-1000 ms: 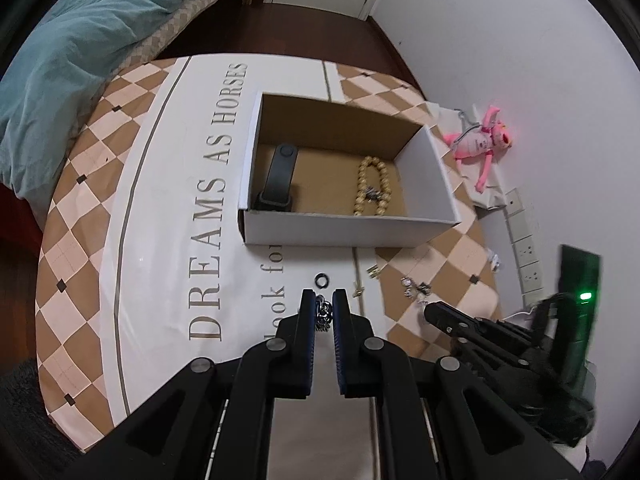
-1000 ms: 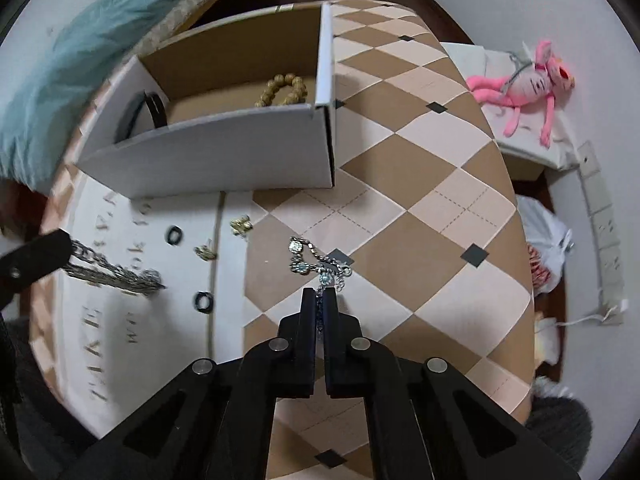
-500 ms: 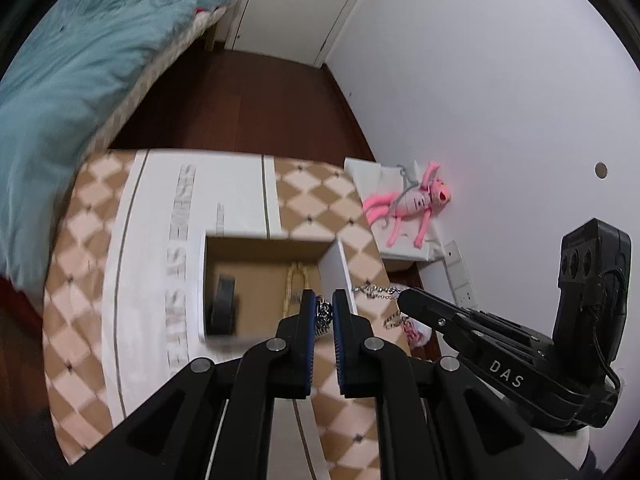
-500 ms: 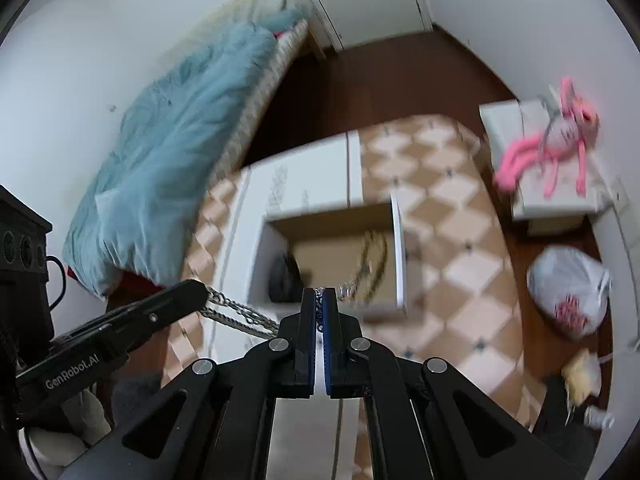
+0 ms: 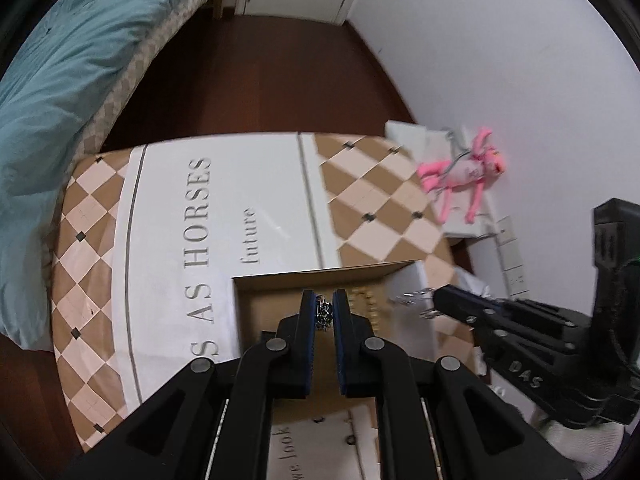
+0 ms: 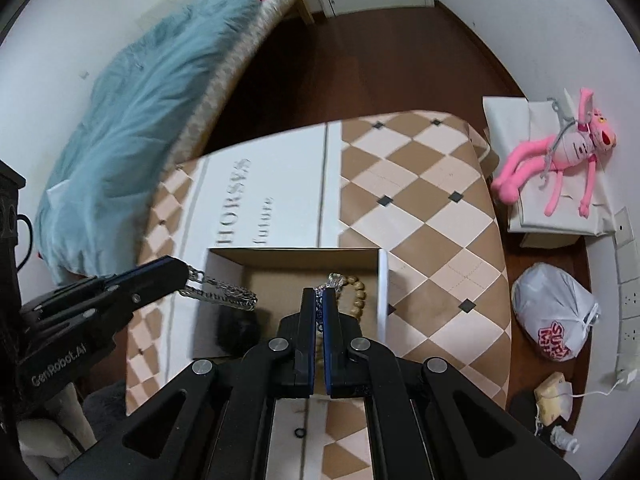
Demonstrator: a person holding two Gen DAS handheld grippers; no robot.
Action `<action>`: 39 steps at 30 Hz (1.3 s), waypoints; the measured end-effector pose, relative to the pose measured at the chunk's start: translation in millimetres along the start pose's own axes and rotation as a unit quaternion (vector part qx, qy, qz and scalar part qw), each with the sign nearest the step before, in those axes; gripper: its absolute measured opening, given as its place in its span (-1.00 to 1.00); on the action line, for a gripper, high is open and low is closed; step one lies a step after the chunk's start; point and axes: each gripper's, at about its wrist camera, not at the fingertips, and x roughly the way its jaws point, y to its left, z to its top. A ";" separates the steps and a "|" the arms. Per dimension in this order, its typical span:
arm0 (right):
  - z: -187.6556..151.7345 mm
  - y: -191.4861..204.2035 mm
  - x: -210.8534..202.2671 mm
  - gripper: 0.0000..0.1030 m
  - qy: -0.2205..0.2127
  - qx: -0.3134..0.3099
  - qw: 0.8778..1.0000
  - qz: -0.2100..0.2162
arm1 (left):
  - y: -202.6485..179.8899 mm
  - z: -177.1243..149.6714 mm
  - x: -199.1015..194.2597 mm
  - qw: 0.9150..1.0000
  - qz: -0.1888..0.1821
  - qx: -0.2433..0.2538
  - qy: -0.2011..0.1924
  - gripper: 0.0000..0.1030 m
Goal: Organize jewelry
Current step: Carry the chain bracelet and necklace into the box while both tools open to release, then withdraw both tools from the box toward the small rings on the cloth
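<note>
An open cardboard box [image 5: 320, 278] [image 6: 383, 280] sits on the patterned table. A bead bracelet [image 6: 356, 292] and a black band [image 6: 236, 328] lie inside it. My left gripper [image 5: 325, 314] is shut on a silver chain [image 5: 323, 312], which hangs over the box in the right wrist view [image 6: 220, 296]. My right gripper [image 6: 320, 308] is shut on a silver charm bracelet [image 6: 332, 282] above the box; it also shows in the left wrist view [image 5: 416, 294].
A small black ring [image 6: 299, 433] lies on the table in front of the box. A bed with a teal duvet [image 6: 140, 120] stands at the left. A pink plush toy [image 6: 560, 152] and a white bag [image 6: 556, 320] are at the right, off the table.
Both grippers lifted their chains off the table, rose high, then came down closer over the open box.
</note>
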 end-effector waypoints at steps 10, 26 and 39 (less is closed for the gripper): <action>13.4 -7.8 25.5 -0.91 0.045 0.002 0.998 -0.034 | 16.6 10.3 11.4 0.997 0.062 -0.035 0.020 -0.51; -19.8 -6.2 19.3 0.96 0.022 -0.020 0.992 -0.125 | 20.9 -39.7 -1.3 0.987 0.153 -0.019 -0.035 0.95; -54.5 -7.6 17.5 0.96 0.009 -0.019 0.986 -0.163 | 15.3 -65.2 -10.1 0.985 0.165 -0.027 -0.047 0.95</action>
